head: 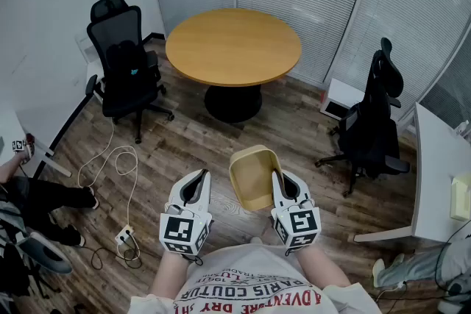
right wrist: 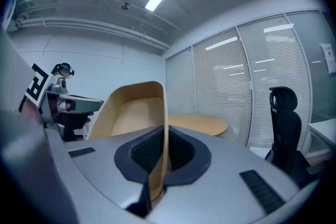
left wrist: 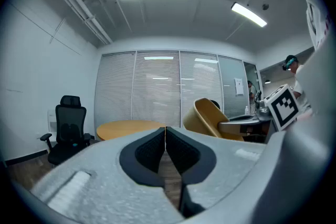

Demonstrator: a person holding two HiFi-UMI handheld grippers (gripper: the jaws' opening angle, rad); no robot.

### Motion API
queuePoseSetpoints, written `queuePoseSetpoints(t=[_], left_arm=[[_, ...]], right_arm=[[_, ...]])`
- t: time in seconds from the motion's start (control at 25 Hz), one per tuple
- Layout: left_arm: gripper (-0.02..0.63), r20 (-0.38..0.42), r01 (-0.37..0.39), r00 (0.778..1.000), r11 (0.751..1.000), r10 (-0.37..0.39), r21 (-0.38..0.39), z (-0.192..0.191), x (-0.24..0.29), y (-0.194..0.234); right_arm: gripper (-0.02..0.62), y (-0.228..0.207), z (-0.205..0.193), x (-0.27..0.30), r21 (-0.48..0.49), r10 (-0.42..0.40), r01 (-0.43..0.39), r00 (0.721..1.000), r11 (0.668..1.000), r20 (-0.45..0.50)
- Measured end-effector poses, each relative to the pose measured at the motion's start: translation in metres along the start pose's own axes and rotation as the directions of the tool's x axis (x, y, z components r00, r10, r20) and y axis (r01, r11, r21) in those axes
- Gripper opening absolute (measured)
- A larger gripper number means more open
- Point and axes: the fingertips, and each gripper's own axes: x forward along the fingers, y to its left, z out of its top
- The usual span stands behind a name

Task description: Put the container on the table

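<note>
Starting at your hands, your right gripper [right wrist: 165, 136] is clamped on the container [right wrist: 134, 113]. The tub's right wall stands edge-on between the two pads, and the body of the tub lies to the left of the jaws and ahead of them. Your left gripper [left wrist: 166, 134] has its jaws together with nothing between them. It sits just beside the tub without touching it, so the whole load rests on the right hand. The tan container is in the air in front of your chest, over the wood floor [head: 184, 136]. Its long axis seems to run away from you, and its mouth faces up, tipped a little back toward you. Straight ahead along that same axis, and well apart from the tub, stands the round table [head: 232, 46], its top bare. That line is what your next move turns on. You likely need to step forward to close the gap, level the mouth, and lower the base flat onto the wood before loosening the pinch. Two black office chairs [head: 125, 59] flank the table, so keep your path between them.
</note>
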Motion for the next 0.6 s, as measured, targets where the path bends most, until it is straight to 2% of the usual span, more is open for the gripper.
queuePoseSetpoints(t=[0.6], left_arm=[[0.012, -0.028, -0.011, 1.000, 1.000, 0.011, 0.005, -0.006, 0.030, -0.019]], right_arm=[[0.012, -0.037, -0.007, 0.010, 0.048, 0.014, -0.014, 1.000, 0.999, 0.000]])
